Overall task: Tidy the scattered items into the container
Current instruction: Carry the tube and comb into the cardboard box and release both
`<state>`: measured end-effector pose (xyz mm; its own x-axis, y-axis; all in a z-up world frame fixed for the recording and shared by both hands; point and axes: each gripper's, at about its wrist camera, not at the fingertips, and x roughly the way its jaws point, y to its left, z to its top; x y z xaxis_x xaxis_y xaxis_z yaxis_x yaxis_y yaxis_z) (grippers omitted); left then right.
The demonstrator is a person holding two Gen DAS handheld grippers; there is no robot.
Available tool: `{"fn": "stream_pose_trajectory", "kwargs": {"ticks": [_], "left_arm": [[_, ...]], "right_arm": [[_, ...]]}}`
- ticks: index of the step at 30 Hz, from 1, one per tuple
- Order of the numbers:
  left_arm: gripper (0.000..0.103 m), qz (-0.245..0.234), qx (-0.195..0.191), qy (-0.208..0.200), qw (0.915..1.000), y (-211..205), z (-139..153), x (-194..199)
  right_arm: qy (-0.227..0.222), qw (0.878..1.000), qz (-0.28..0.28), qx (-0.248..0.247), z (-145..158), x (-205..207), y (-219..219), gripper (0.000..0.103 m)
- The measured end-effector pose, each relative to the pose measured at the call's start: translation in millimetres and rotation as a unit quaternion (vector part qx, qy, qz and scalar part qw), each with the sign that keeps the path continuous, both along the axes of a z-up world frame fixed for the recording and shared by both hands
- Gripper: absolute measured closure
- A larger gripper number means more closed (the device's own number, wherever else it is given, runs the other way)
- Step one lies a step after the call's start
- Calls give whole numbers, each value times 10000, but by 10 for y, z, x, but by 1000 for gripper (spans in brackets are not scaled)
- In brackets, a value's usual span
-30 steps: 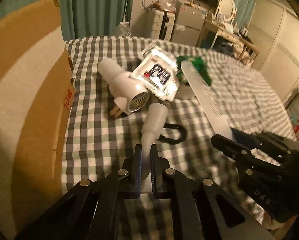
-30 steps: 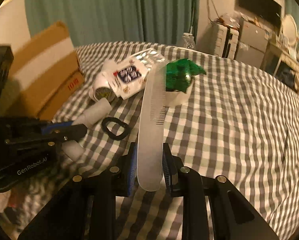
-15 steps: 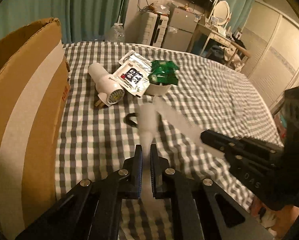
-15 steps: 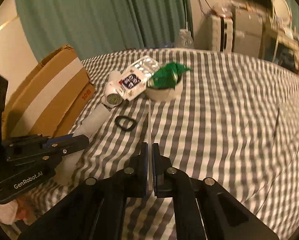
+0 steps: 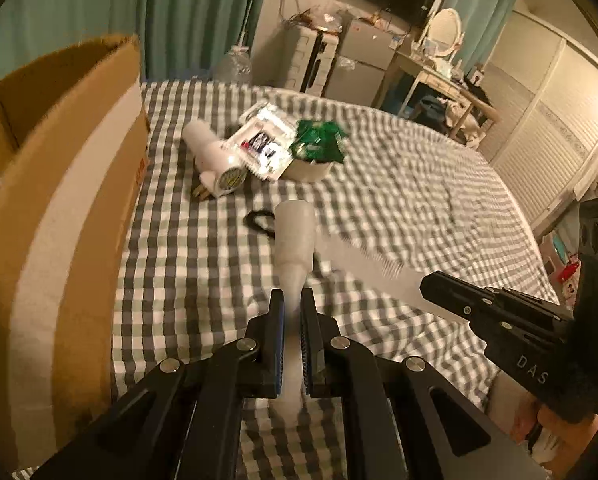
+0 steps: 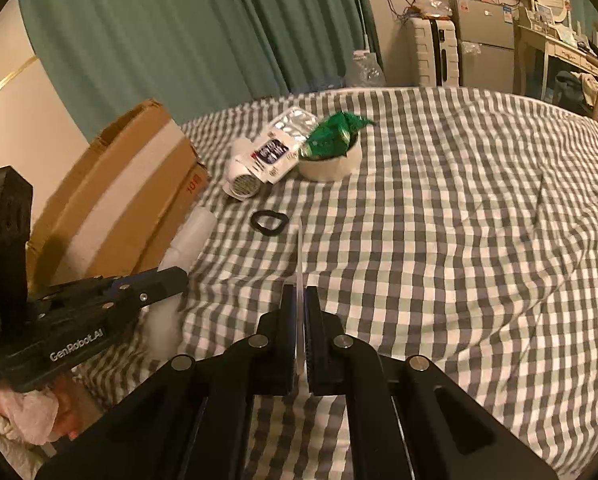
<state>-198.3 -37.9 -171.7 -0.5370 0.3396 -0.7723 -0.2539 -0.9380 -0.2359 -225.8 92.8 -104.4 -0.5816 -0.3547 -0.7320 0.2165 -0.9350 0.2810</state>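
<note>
The white bottle (image 5: pixel 294 240) sat pinched in my left gripper (image 5: pixel 291 312), above the checked bedspread (image 5: pixel 399 200) beside the cardboard box (image 5: pixel 59 184). My right gripper (image 6: pixel 299 308) had clamped the clear comb (image 6: pixel 299 264) edge-on.

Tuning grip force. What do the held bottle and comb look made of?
White bottle: matte, slightly translucent plastic, no glare, probably squeezable. Comb: thin, pale, translucent plastic, likely stiff; fine teeth on one edge, and edge-on in the right wrist view it is a sliver.
</note>
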Motion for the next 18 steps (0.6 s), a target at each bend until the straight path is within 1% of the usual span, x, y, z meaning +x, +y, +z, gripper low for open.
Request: {"fn": "stream_pose_trajectory", "kwargs": {"ticks": [5,8,10,12,16,18], "left_arm": [[97,-11,177,340,9993,18,370,84],[97,-62,187,641,9978,10,700,163],[97,-53,221,856,9961,-29,946,210],[97,-1,338,1061,9938,-115,1209,236],[97,123,423,1394,9893,-385,1674,250],[97,271,363,1556,9868,-593,1853,236]], "right_arm": [[450,9989,-3,-125,401,200,-13,100],[747,9969,-4,-263,703,317,-21,100],[1019,9944,36,-263,946,391,-65,100],[1247,9918,111,-242,1172,435,-120,100],[1676,9844,373,-377,1605,481,-322,100],[1851,9801,592,-416,1803,457,-493,100]]}}
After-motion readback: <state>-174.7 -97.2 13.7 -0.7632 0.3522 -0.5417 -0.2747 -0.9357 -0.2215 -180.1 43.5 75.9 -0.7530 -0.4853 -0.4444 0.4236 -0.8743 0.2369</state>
